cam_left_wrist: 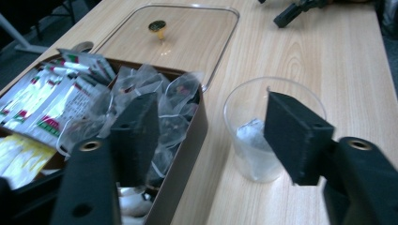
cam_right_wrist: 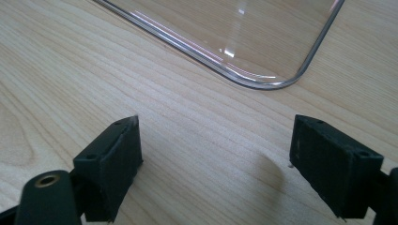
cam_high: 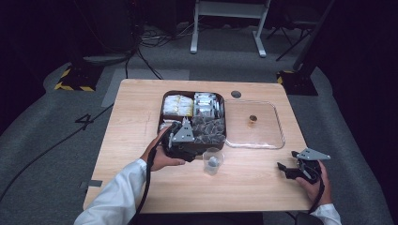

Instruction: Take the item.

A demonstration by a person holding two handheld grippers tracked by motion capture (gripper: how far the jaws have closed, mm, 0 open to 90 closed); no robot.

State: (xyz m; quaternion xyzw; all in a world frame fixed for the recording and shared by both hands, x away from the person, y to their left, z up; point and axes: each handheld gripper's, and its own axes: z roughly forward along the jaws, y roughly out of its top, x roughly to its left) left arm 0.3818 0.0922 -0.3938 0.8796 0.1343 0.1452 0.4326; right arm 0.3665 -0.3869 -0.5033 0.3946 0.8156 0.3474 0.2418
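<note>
A brown compartment box (cam_high: pixel 226 123) (cam_left_wrist: pixel 187 140) holds yellow packets (cam_high: pixel 177 105), white sachets (cam_high: pixel 206 103) and clear mesh tea bags (cam_high: pixel 209 129) (cam_left_wrist: pixel 159 98). A clear plastic cup (cam_high: pixel 212 161) (cam_left_wrist: pixel 263 136) stands in front of the box with one tea bag (cam_left_wrist: pixel 251 133) inside. My left gripper (cam_high: pixel 180 140) (cam_left_wrist: pixel 211 136) is open, hovering over the box's near edge beside the cup, with nothing between its jaws. Over bare table at the near right, my right gripper (cam_high: pixel 288 169) (cam_right_wrist: pixel 213 168) is open and holds nothing.
The box's clear lid (cam_high: pixel 274 125) (cam_left_wrist: pixel 197 42) (cam_right_wrist: pixel 234 37) with a small brass knob (cam_high: pixel 252 119) (cam_left_wrist: pixel 157 26) lies flat to the right of the box. A round cable hole (cam_high: pixel 236 94) sits near the far table edge. Cables trail across the floor.
</note>
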